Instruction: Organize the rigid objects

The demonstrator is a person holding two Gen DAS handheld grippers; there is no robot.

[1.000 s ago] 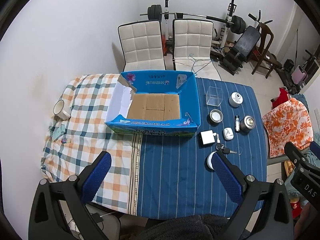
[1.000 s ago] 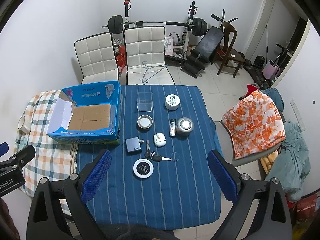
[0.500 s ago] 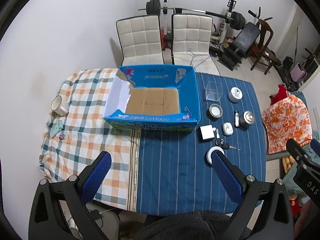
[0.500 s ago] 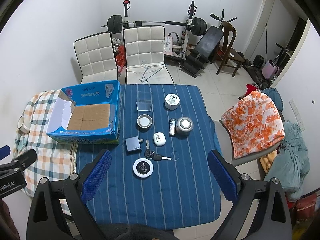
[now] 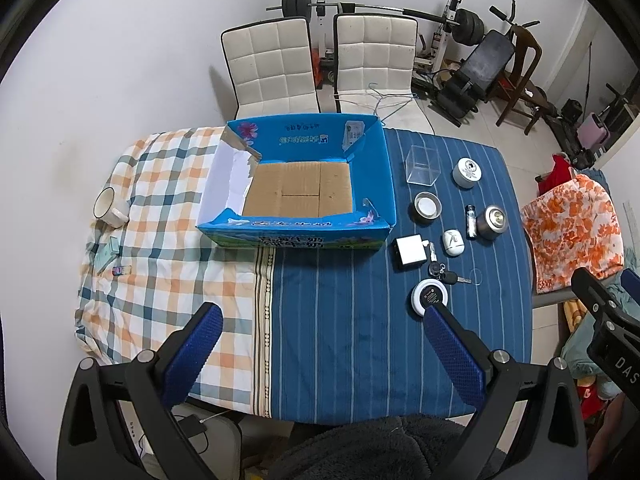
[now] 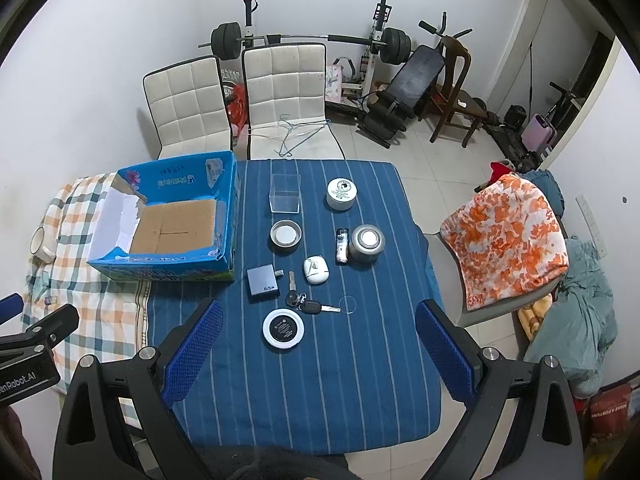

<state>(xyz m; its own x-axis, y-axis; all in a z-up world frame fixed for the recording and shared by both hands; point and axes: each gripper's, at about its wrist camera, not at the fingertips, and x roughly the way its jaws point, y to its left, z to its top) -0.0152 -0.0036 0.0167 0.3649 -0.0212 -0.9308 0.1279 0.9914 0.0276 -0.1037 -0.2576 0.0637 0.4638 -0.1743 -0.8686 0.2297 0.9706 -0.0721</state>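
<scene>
Right wrist view, "65w" on grey charger (image 6: 262, 283), both grippers spread, empty.

Both wrist views look down from high, sharing the table (image 5: 360, 320).

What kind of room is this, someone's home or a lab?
Most likely a room in a home, doubling as a gym: a barbell rack and weight bench stand behind two padded chairs, and a cloth-covered table holds keys and small household items.
</scene>
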